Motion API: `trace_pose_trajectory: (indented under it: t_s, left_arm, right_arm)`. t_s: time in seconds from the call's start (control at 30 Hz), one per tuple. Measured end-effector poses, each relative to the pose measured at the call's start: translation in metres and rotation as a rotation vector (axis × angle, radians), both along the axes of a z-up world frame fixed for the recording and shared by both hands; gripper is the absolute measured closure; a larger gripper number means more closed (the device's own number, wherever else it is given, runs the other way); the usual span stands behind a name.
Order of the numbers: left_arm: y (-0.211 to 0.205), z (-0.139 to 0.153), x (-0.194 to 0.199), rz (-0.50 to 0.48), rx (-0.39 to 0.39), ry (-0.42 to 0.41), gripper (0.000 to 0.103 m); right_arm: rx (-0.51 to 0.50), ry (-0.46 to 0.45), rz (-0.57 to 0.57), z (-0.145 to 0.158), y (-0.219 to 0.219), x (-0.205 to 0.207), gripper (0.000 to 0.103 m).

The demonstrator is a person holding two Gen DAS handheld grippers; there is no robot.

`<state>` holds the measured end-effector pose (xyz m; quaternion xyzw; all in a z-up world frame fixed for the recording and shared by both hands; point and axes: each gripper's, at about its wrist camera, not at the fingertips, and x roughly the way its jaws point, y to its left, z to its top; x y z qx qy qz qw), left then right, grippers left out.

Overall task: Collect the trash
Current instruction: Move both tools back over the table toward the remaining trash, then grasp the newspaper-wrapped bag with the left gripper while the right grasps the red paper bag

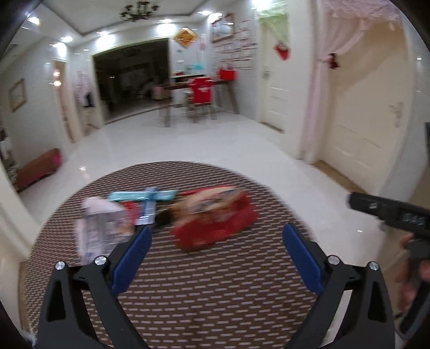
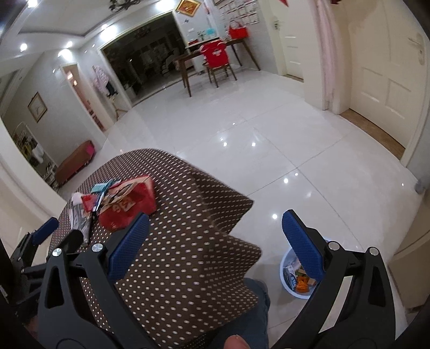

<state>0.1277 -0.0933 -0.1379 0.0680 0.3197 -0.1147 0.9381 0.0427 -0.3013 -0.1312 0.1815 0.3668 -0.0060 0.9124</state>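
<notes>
Several wrappers lie ahead of the left claw (image 1: 216, 241), whose blue pads are spread wide and empty; the red packet (image 1: 215, 222) sits just beyond them. The right claw (image 2: 215, 236), equally released, hangs above the bin (image 2: 289, 284). Best approach: descend squarely over one packet and pinch its middle.

Dining table (image 2: 188, 57), red-covered chair (image 2: 216, 57), brown bench (image 2: 75, 161), chandelier (image 1: 138, 10)
</notes>
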Motion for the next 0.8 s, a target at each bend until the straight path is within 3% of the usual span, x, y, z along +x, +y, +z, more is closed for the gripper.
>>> trace_pose_trajectory:
  t_s: [0.2, 0.47, 0.63, 0.8]
  left_arm:
    - [0.070, -0.018, 0.028, 0.171, 0.011, 0.047, 0.006]
    - [0.155, -0.023, 0.067, 0.282, -0.010, 0.049, 0.006]
    - [0.186, -0.034, 0.107, 0.212, 0.005, 0.077, 0.006]
    - [0.194, -0.053, 0.145, 0.049, -0.034, 0.170, 0.006]
  right_arm:
    - [-0.011, 0.021, 0.067, -0.005, 0.036, 0.017, 0.006]
    - [-0.039, 0.049, 0.148, -0.010, 0.077, 0.039, 0.006]
    - [-0.051, 0.065, 0.171, -0.014, 0.094, 0.055, 0.006]
    - [-0.064, 0.075, 0.185, -0.017, 0.108, 0.068, 0.006]
